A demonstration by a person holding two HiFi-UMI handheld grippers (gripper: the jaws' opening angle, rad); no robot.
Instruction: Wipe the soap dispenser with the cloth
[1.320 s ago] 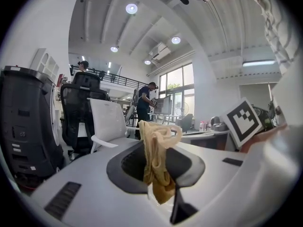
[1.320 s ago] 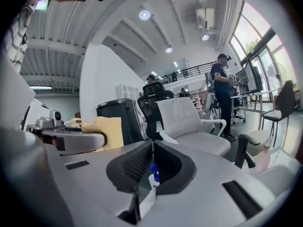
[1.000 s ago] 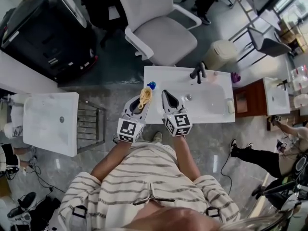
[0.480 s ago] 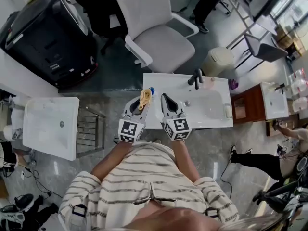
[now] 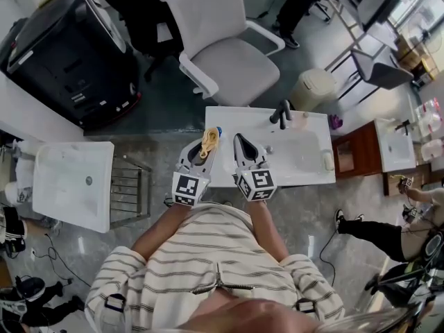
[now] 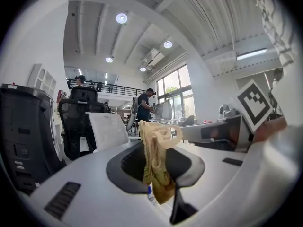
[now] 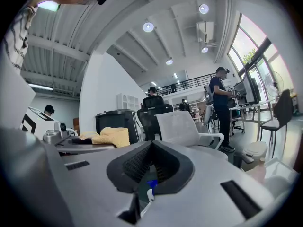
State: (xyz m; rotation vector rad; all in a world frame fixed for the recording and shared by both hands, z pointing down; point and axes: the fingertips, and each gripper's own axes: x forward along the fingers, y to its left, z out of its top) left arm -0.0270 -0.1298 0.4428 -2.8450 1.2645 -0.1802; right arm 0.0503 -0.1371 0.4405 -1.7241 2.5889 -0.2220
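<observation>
**Cloth is waiting just over the soap bottle**

Almost nothing is moving since a second ago. Both grippers are staying in the same spot over the front left corner of the sink [image 5: 305, 151], and only the picture is sliding a tiny bit.

The white sink is sitting in front of the person, with a white chair [image 5: 229, 54] behind it. The left gripper [image 5: 202, 148] is reaching over the sink's left end. Its jaws are squeezing tight on the yellow cloth [image 6: 154, 160], which is hanging out in a loose bunch. The right gripper [image 5: 242, 146] is sitting just beside it. Its jaws are pressed together with nothing in them.

The soap bottle [image 5: 219, 130] is standing on the sink's left corner, under and a little ahead of the two grippers. Only its blue top and a bit of white neck are showing. From the head view I cannot tell if the cloth is touching the bottle yet.

I think the getting-ready step is ending and the wiping step is about to start. The next move is asking for the cloth to go down onto the bottle and rub along its sides. The bottle looks small and light, so the right gripper may need to open and hold it still.
</observation>
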